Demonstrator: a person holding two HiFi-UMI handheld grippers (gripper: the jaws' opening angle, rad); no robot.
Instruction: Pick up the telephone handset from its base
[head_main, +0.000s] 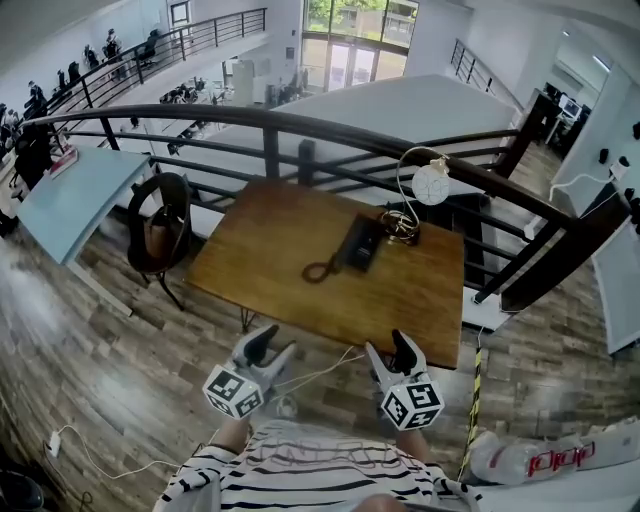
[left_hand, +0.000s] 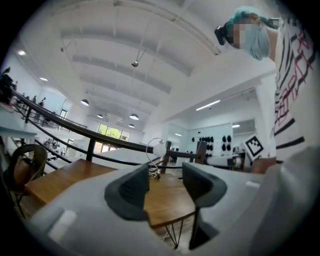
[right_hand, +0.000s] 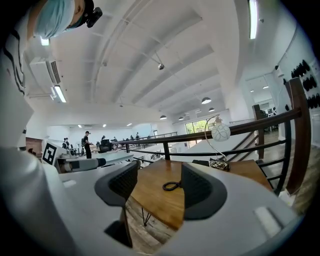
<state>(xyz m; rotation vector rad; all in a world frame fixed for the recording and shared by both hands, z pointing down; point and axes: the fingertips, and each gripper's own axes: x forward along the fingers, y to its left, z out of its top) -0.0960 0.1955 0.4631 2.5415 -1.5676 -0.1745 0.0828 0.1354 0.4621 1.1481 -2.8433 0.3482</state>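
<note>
A: Where's the telephone handset (head_main: 352, 245)?

B: On its base (head_main: 370, 240), well toward the far side of the wooden surface (head_main: 270, 250), just beside the desk lamp (head_main: 430, 184). Its coiled cord (head_main: 320, 270) trails out to the left.

A: And the jaws?

B: Released on both, with nothing between them. The left gripper (head_main: 272, 345) and right gripper (head_main: 388, 348) hover side by side off the near edge, well apart from the phone.

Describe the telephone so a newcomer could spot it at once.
Find the wooden table by the curved railing. Near its far right lies the telephone, beside a white-globed lamp. It is the flat black thing with a looped cord.
</note>
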